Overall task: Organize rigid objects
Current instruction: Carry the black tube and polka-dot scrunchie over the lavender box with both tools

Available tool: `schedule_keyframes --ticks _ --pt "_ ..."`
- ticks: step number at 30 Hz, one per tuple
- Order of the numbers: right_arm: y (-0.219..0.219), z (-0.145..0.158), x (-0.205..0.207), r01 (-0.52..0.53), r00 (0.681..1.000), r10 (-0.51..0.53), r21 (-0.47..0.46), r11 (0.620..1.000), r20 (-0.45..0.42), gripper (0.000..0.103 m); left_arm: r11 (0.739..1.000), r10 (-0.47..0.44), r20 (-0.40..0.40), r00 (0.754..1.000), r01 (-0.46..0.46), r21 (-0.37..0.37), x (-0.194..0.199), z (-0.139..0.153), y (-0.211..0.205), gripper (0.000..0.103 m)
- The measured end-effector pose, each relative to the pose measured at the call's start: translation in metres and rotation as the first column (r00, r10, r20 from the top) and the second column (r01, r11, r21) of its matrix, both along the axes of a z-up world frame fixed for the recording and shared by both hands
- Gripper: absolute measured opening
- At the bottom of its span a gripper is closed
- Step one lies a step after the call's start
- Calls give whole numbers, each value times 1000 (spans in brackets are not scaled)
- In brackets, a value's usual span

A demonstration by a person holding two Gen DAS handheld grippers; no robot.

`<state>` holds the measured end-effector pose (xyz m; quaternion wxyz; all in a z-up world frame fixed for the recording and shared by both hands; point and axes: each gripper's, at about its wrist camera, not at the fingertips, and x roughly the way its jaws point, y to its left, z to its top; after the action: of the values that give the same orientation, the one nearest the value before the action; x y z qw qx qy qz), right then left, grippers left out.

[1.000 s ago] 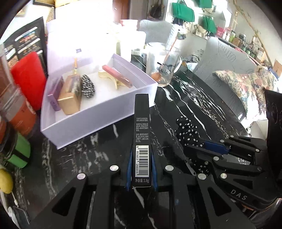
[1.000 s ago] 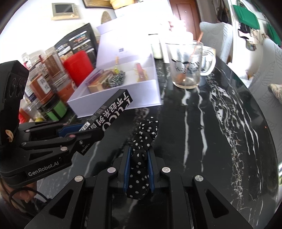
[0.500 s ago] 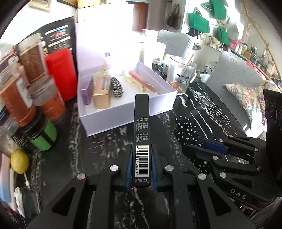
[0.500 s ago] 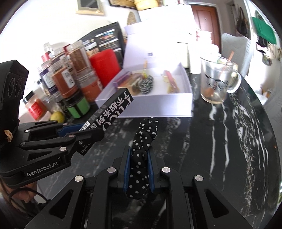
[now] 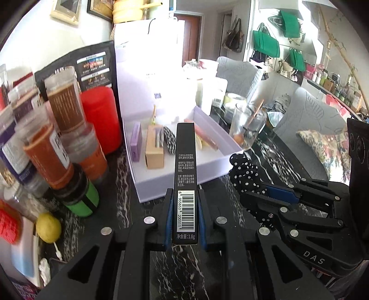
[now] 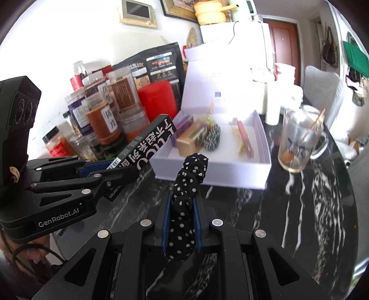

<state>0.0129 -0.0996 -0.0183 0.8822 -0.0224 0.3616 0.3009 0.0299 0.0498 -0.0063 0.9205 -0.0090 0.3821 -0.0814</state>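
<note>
You're in a home, a lived-in dining and living area. You work at a black marble table crowded with spice jars, a red canister and a glass mug. Behind it you see grey padded chairs, a floral cushion, framed pictures on the wall, a brown door, and handbags and green tote bags hanging up.

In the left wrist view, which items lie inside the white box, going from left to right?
purple box → tan box → black-and-white checked clip → pink clip, the last partly hidden behind the black carton held in the left gripper.
</note>
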Motion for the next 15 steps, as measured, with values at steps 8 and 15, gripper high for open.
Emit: schedule_keyframes --ticks 8,15 --pt "3 17 24 -1 1000 1 0 1000 29 18 1000 -2 26 1000 2 6 26 17 5 18" --pt "5 22 52 5 999 -5 -8 1000 39 18 1000 -14 24 1000 13 9 53 20 5 18"
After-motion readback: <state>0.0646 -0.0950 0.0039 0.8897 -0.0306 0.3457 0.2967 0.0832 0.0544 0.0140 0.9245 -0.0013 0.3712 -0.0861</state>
